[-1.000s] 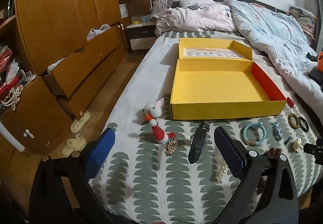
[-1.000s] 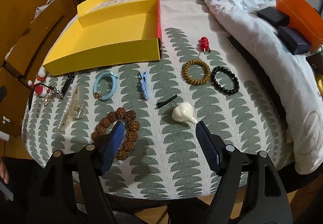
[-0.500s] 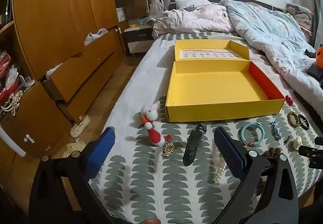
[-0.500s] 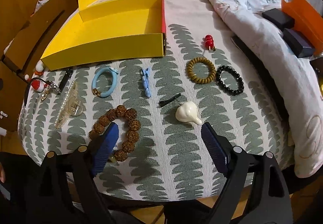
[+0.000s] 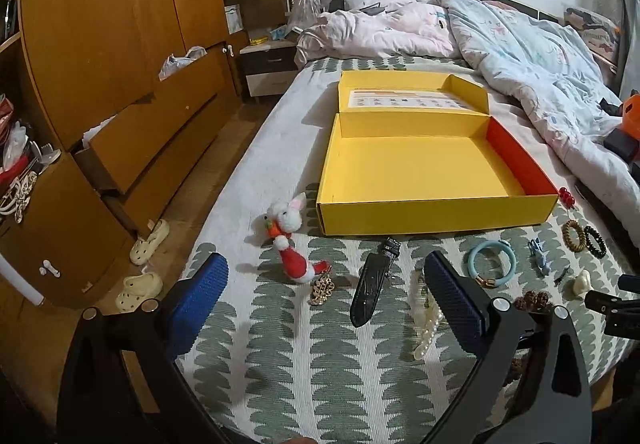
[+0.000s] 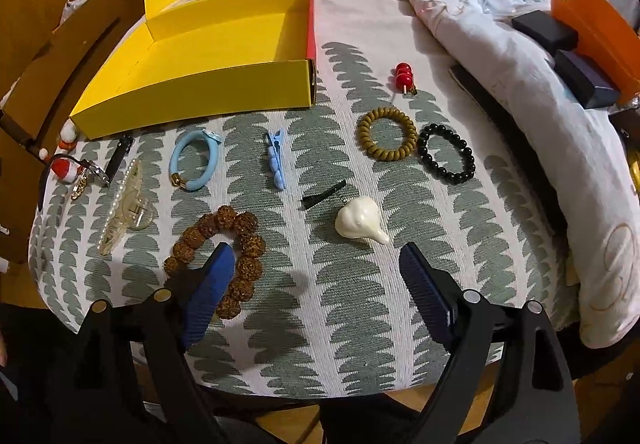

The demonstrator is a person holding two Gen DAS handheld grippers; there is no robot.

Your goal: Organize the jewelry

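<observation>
From the left wrist view, the left gripper [image 5: 326, 294] is held over the patterned bedspread [image 5: 312, 372] with its jaws spread wide and nothing between them. Just past the fingertips a black watch strap [image 5: 370, 294], a gold chain charm [image 5: 321, 287] and a small red-and-white plush [image 5: 298, 264] are seen – all lying loose in front of the open yellow box [image 5: 424, 172], which is empty.

From the right wrist view, the right gripper [image 6: 316, 276] is also wide apart, nothing gripped. Its left pad is seen over a brown seed-bead bracelet [image 6: 224, 244], though contact cannot be told. A white shell-shaped piece [image 6: 360, 222] sits just ahead – beyond it a black hair clip [image 6: 323, 195], a blue clip [image 6: 277, 164], a light blue bangle [image 6: 195, 163], a tan coil hair tie [image 6: 387, 133] and a black bead bracelet [image 6: 446, 157] are laid out beside the box
</observation>
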